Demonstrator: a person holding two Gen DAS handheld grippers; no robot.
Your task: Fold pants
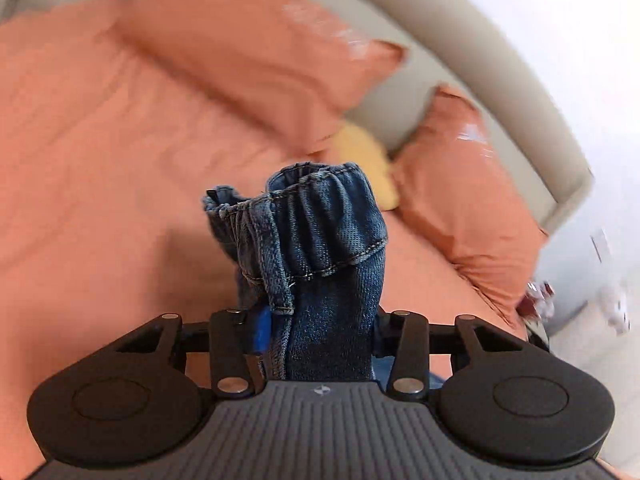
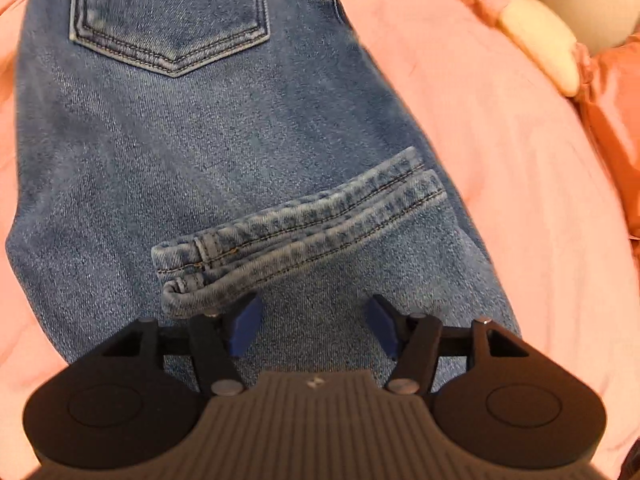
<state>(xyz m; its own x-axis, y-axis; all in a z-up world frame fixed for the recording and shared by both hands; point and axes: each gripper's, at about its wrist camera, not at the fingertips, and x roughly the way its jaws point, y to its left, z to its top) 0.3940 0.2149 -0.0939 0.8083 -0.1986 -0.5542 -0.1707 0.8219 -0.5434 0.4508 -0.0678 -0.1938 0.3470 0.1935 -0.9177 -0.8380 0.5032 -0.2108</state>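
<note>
The blue denim pants (image 2: 192, 152) lie spread on the pink-orange bed sheet (image 2: 500, 160) and fill the left and centre of the right wrist view, a stitched back pocket (image 2: 168, 16) at the upper left of the frame and the two leg hems (image 2: 304, 228) lying doubled over the fabric in a slanted band across the middle. In the left wrist view a bunched wad of the same denim, its gathered waistband (image 1: 316, 220) uppermost, stands up in the centre of the frame, raised above the sheet. The left gripper (image 1: 316, 332) is clamped on this wad: the cloth fills the gap between the jaws, and one blue pad (image 1: 262, 330) shows pressed against its left side while the other is hidden behind the fabric. The right gripper (image 2: 312, 330) points steeply down over the pants at the lower centre of its frame, its jaws apart with flat denim showing between them and nothing gripped; the left blue pad (image 2: 244, 330) sits just beside the near end of the hems. Beyond the denim, two orange pillows (image 1: 248, 48) lean along a beige headboard (image 1: 460, 52) in the upper half of the left wrist view, with a yellow cushion (image 1: 368, 160) between them, all blurred.
</note>
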